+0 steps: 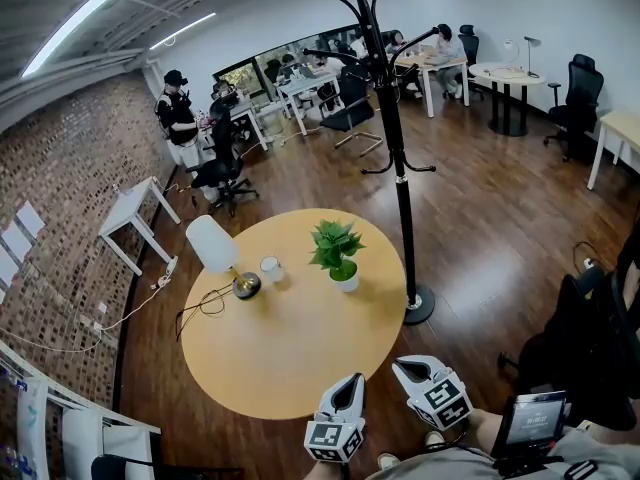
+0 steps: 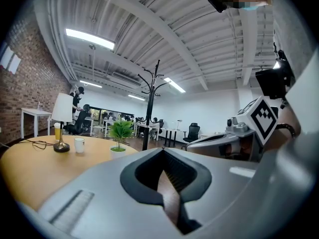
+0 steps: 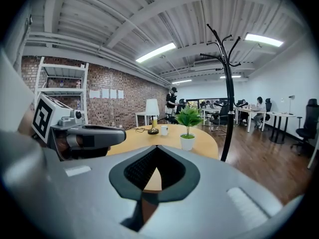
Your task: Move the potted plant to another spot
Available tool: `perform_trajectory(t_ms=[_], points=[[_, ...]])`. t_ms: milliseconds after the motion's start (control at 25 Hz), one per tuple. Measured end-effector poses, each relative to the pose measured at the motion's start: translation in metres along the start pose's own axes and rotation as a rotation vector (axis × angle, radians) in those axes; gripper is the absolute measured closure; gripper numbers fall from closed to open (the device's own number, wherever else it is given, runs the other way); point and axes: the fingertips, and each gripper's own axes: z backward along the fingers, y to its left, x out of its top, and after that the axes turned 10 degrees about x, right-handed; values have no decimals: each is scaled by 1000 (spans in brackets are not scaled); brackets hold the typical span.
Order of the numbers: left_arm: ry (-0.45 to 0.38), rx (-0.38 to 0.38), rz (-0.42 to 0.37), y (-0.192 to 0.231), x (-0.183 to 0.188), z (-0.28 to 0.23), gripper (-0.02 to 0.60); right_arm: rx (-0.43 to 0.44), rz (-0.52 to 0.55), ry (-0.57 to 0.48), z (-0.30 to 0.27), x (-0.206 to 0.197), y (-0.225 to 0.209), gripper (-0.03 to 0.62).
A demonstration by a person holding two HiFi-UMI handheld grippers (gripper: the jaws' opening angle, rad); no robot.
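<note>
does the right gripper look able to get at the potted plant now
Probably yes: only bare table lies between the right gripper and the potted plant; lamp and cup stand to the left, the coat stand beyond the rim. Its jaws are shut, so they must open first.

The round table (image 1: 290, 353) holds one potted plant (image 1: 337, 253), one lamp (image 1: 216, 247) with a white shade and one white cup (image 1: 270, 268). One black coat stand (image 1: 398, 158) rises beside it.

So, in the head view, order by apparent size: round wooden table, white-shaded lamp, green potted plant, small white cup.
Largest: round wooden table
Next, about alike: white-shaded lamp, green potted plant
Smallest: small white cup
</note>
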Motion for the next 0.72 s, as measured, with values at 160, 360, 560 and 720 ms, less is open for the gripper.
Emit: perform_trajectory(t_ms=[160, 360, 560, 720], points=[[-1, 9, 4, 0, -1, 0, 580, 7, 4, -2, 0, 1, 0, 588], [-3, 20, 11, 0, -2, 3, 580, 9, 6, -6, 0, 2, 2, 588], [-4, 22, 14, -1, -3, 3, 580, 14, 6, -10, 0, 2, 3, 588], [-12, 33, 11, 5, -3, 3, 580, 18, 14, -21, -7, 2, 2, 588]])
